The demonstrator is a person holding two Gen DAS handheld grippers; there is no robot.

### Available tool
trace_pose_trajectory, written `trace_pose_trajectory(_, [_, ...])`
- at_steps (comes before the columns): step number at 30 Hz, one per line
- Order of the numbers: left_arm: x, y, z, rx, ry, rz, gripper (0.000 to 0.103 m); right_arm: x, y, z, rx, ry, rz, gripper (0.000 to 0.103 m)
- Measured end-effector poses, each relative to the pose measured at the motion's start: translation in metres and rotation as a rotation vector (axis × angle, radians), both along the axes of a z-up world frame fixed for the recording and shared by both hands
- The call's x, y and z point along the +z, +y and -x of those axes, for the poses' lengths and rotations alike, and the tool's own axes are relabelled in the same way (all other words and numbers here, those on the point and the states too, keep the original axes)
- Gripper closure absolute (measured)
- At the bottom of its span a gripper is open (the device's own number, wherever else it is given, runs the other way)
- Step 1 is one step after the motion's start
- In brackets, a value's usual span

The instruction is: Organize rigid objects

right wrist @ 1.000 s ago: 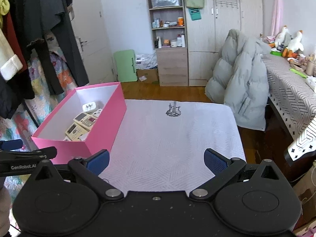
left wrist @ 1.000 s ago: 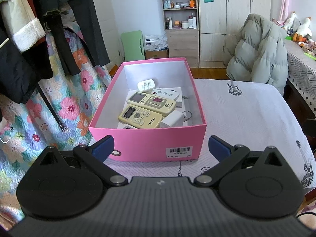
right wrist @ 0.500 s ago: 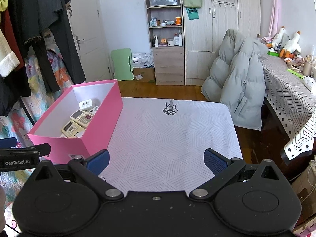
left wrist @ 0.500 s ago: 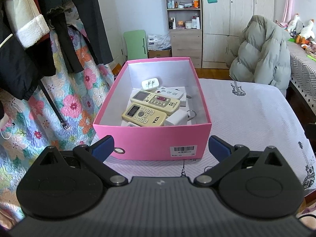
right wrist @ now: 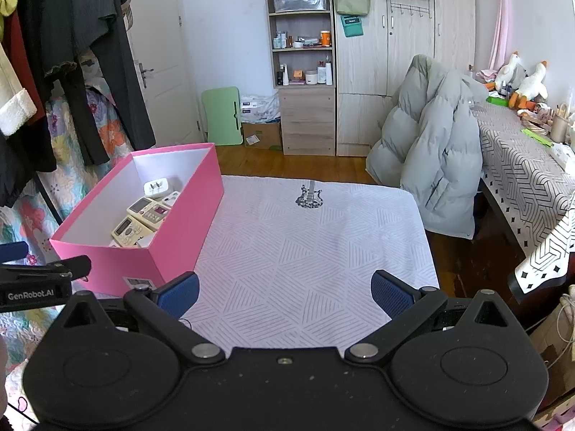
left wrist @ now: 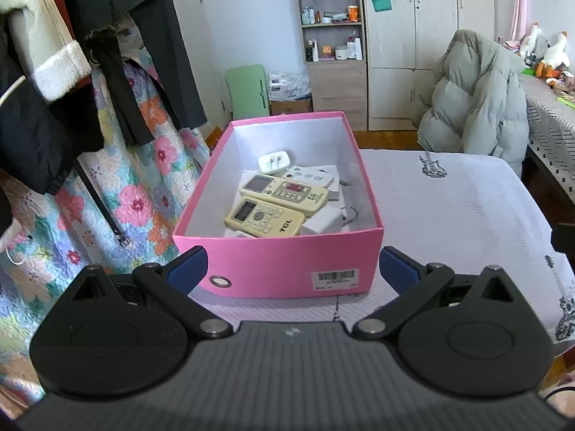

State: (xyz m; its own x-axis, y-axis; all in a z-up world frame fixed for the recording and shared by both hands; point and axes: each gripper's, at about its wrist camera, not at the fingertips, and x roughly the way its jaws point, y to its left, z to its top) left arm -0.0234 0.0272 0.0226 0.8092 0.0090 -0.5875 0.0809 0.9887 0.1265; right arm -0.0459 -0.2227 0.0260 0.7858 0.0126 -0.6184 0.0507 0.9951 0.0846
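Observation:
A pink box [left wrist: 273, 262] [right wrist: 179, 222] stands on the left part of a white cloth-covered table [right wrist: 316, 251]. Inside lie two cream remote controls [left wrist: 264, 217] [left wrist: 284, 192], a white remote [left wrist: 312, 176], a white plug adapter [left wrist: 274, 161] and a white charger [left wrist: 321, 222] with a metal ring beside it. My left gripper [left wrist: 291, 269] is open, just in front of the box's near wall, holding nothing. My right gripper [right wrist: 284, 292] is open and empty above the bare cloth, to the right of the box. The left gripper's tip [right wrist: 43, 276] shows at the left edge of the right wrist view.
Clothes hang on a rack [left wrist: 72, 72] at the left over a floral quilt [left wrist: 107, 197]. A grey puffer jacket [right wrist: 431, 165] drapes a chair beyond the table's far right corner. A patterned-cloth desk [right wrist: 521, 165] stands at right; shelves [right wrist: 305, 72] and wardrobe at the back.
Both grippers have drawn back slightly from the table, so the box looks a little farther in the left wrist view. Both stay open and empty; the box contents have not moved.

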Motion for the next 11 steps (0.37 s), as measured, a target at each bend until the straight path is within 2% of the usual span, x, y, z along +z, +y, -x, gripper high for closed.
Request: trace_pose_trajectory(11, [0.0028, -0.0003, 0.0040, 0.007, -0.015, -0.023, 0.000, 0.0007, 0.0007, 0.0018, 0.001, -0.003, 0.004, 0.000])
